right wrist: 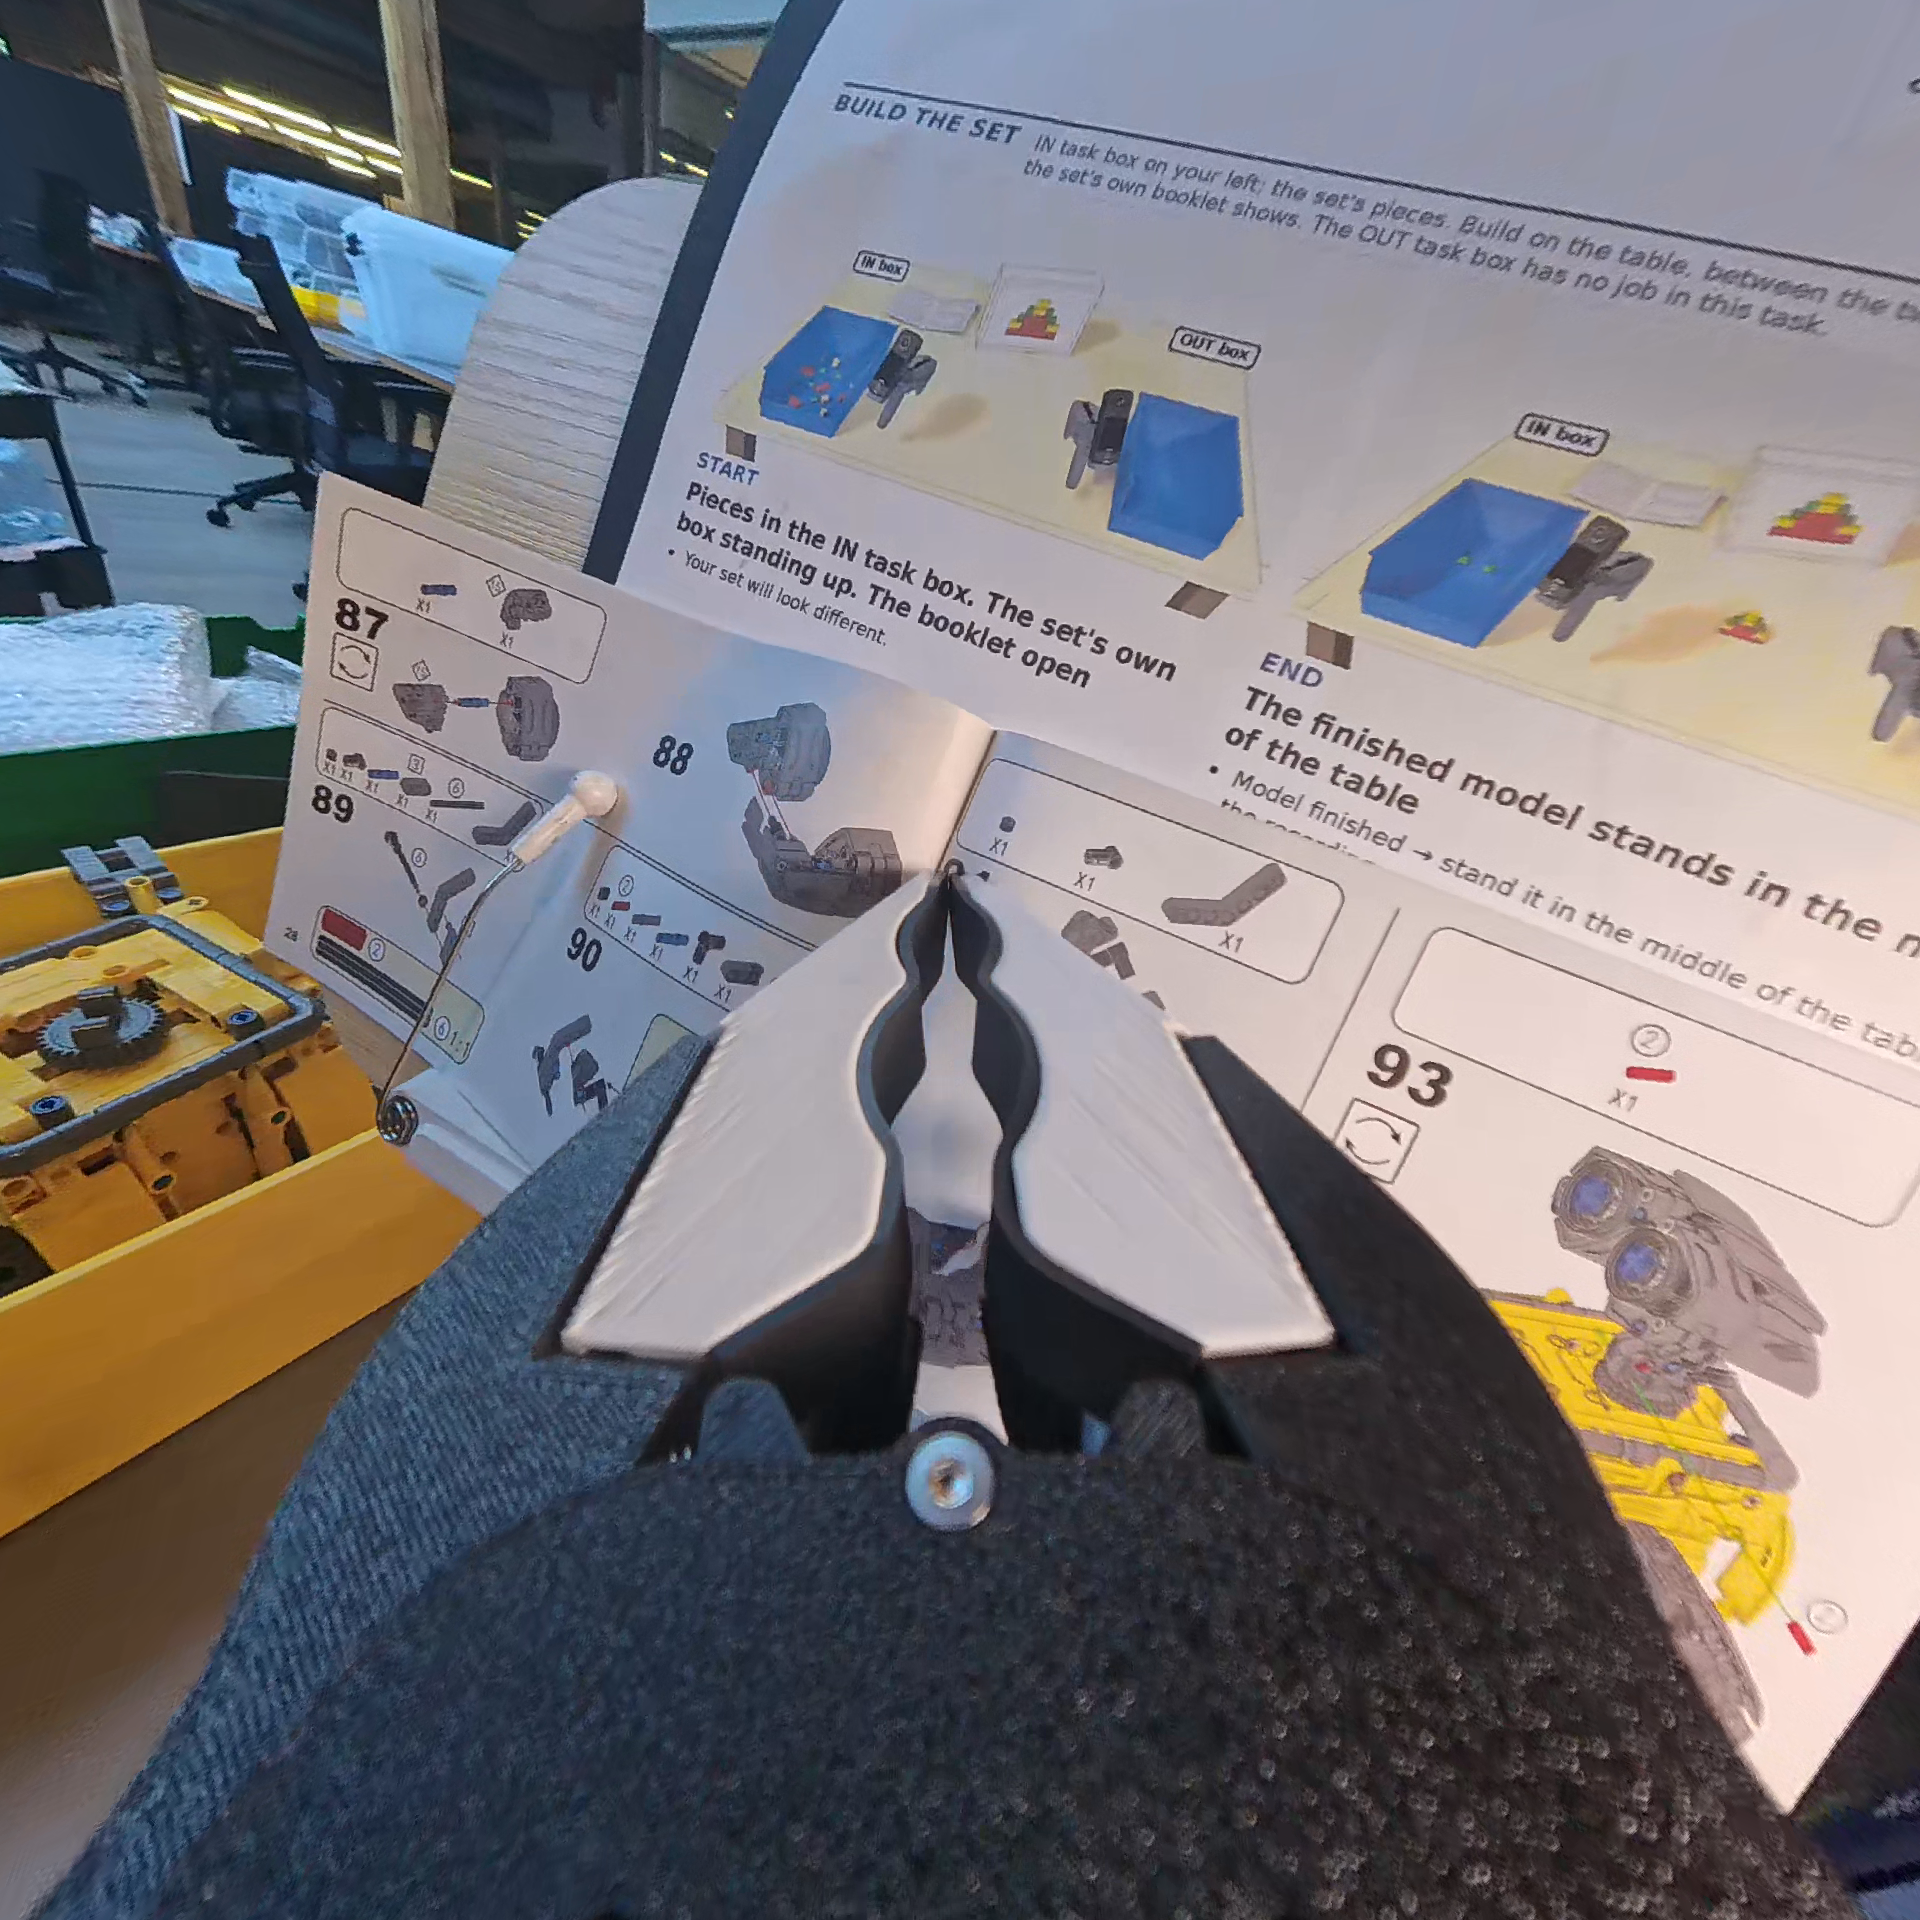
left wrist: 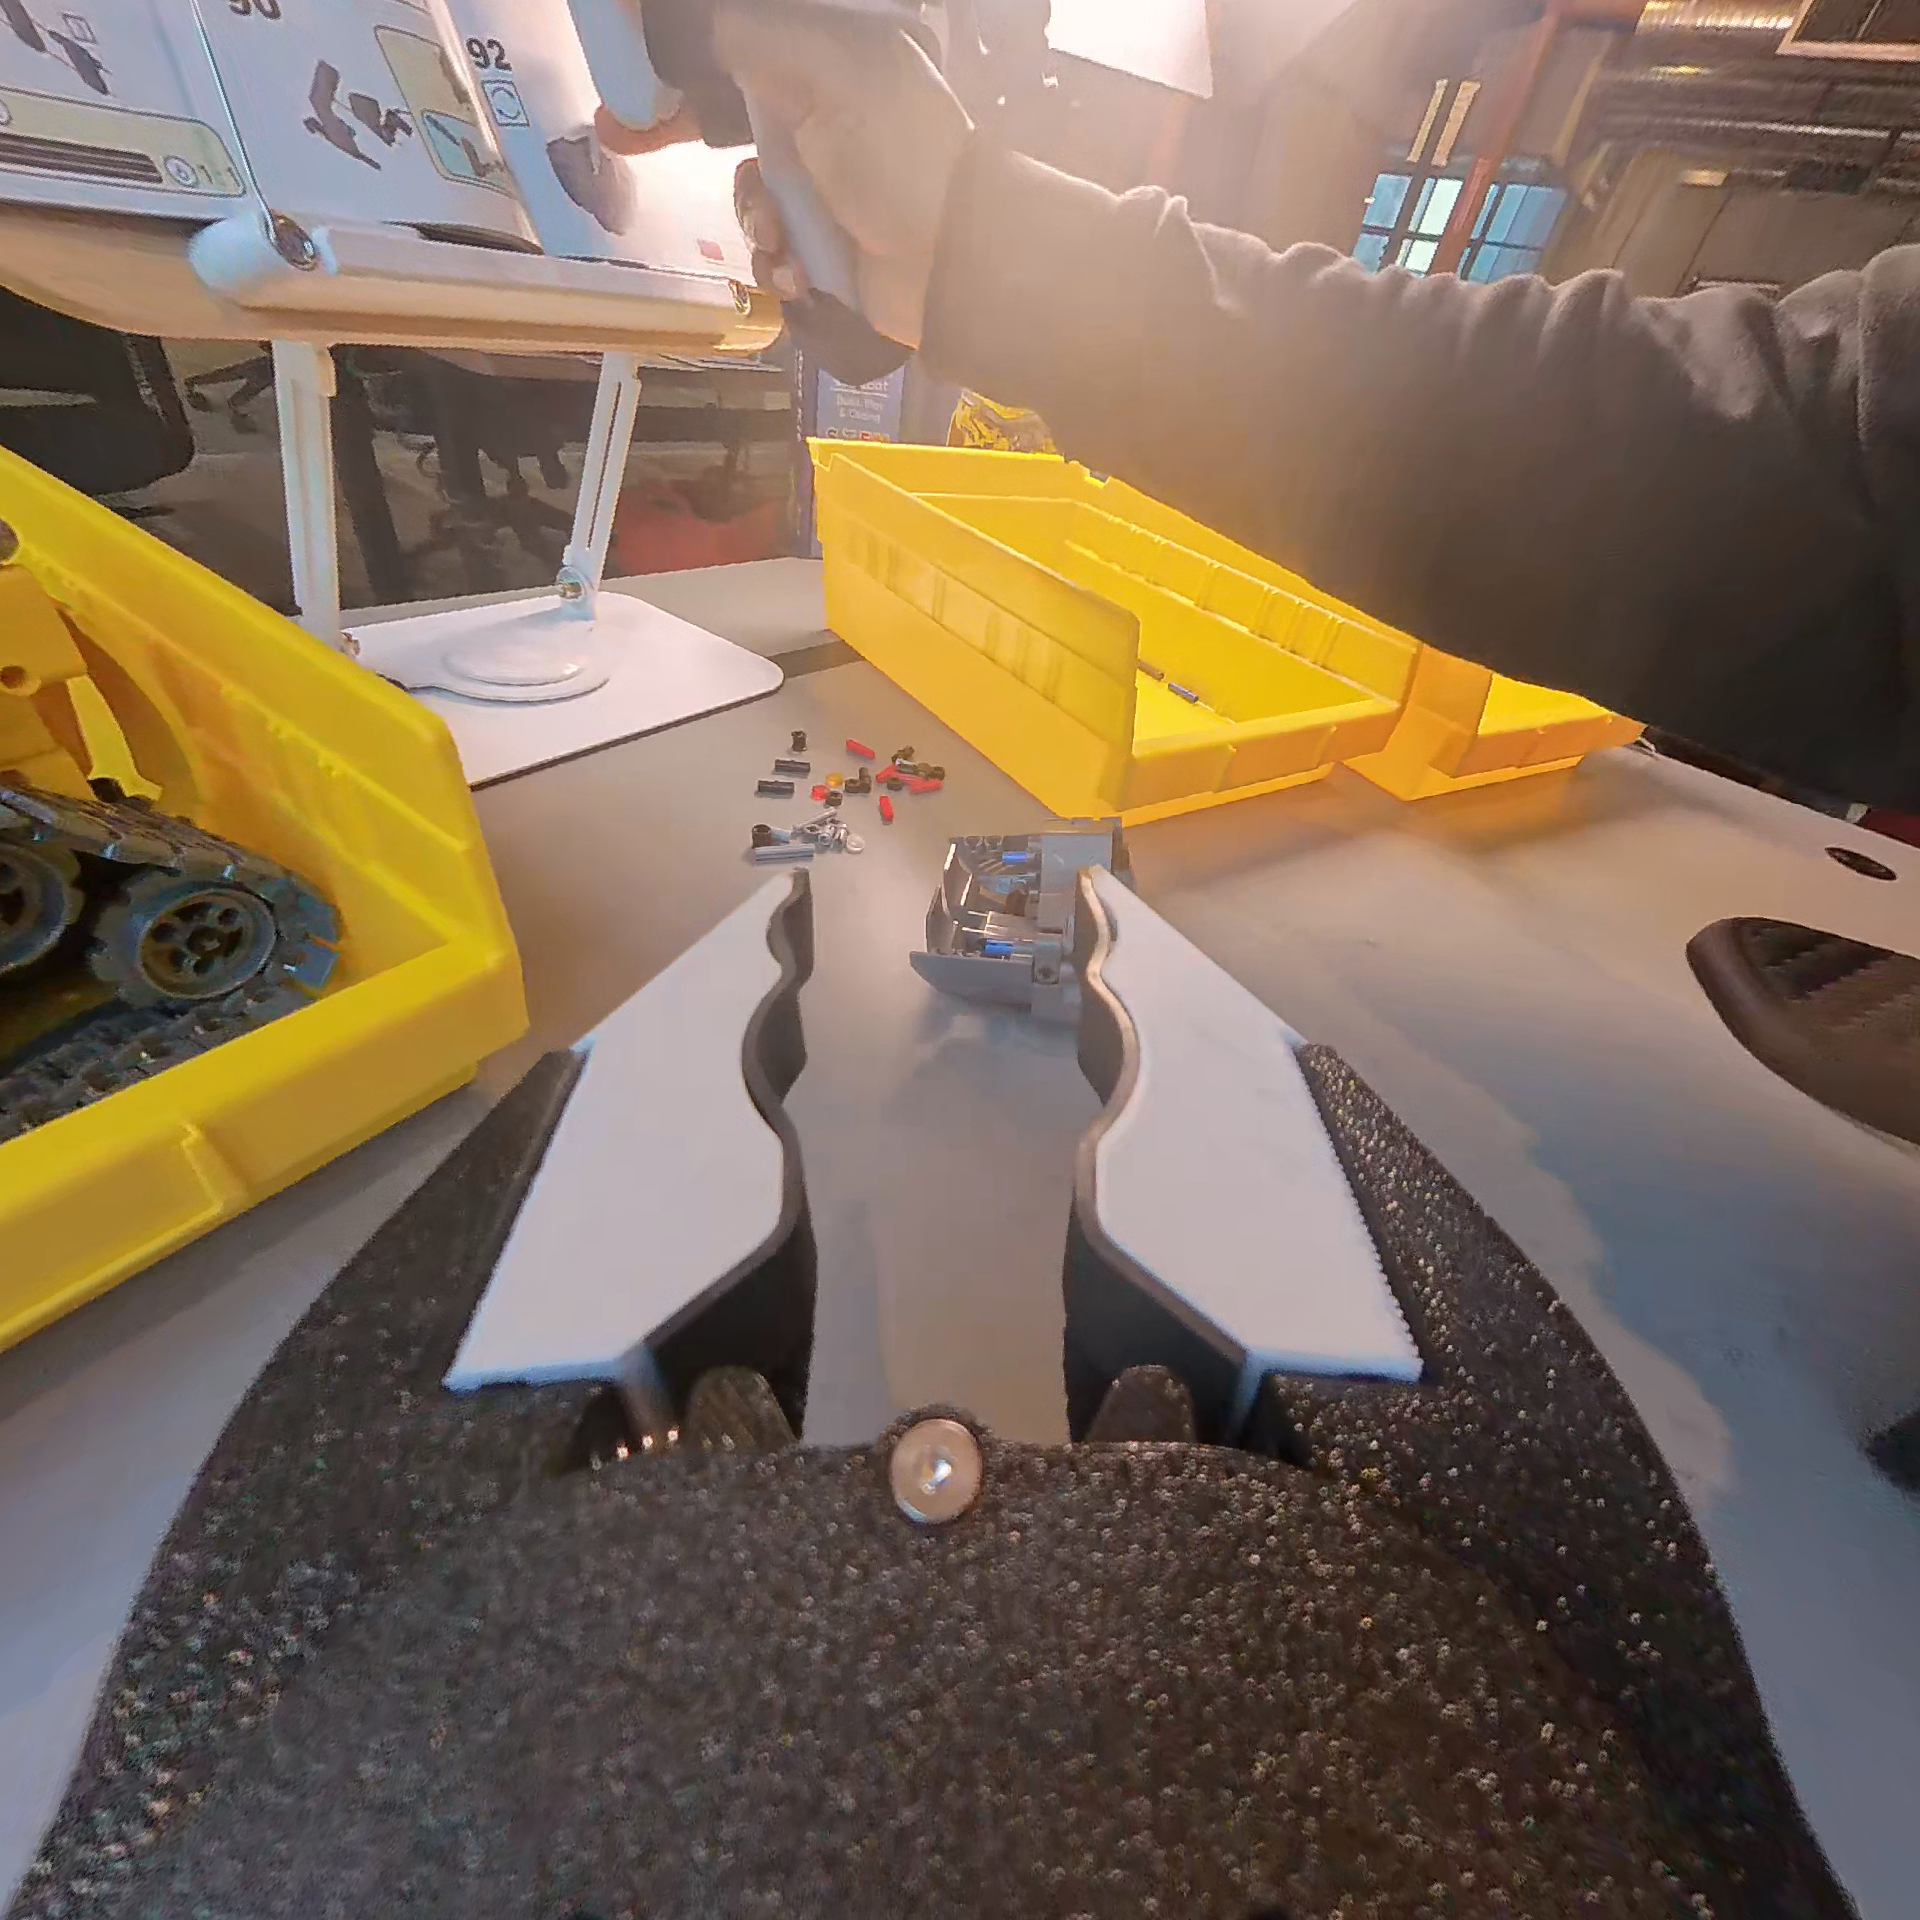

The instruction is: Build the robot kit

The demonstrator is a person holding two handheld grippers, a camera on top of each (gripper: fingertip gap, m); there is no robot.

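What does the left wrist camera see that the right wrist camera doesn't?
Only the left wrist view shows the small grey brick assembly between the open left gripper, and scattered tiny red and black pieces. Only the right wrist view shows the shut right gripper against the page. Both show the open instruction booklet and the yellow bin holding the yellow brick model.

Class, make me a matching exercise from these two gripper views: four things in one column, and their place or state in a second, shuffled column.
Things
1. left gripper
2. right gripper
3. grey brick assembly
4. small loose pieces

Place or state
A. shut, tips at the open booklet
B. scattered on the table beyond the grey assembly
C. open, low over the table
D. on the table against one finger's inner side

Pairs: 1-C, 2-A, 3-D, 4-B
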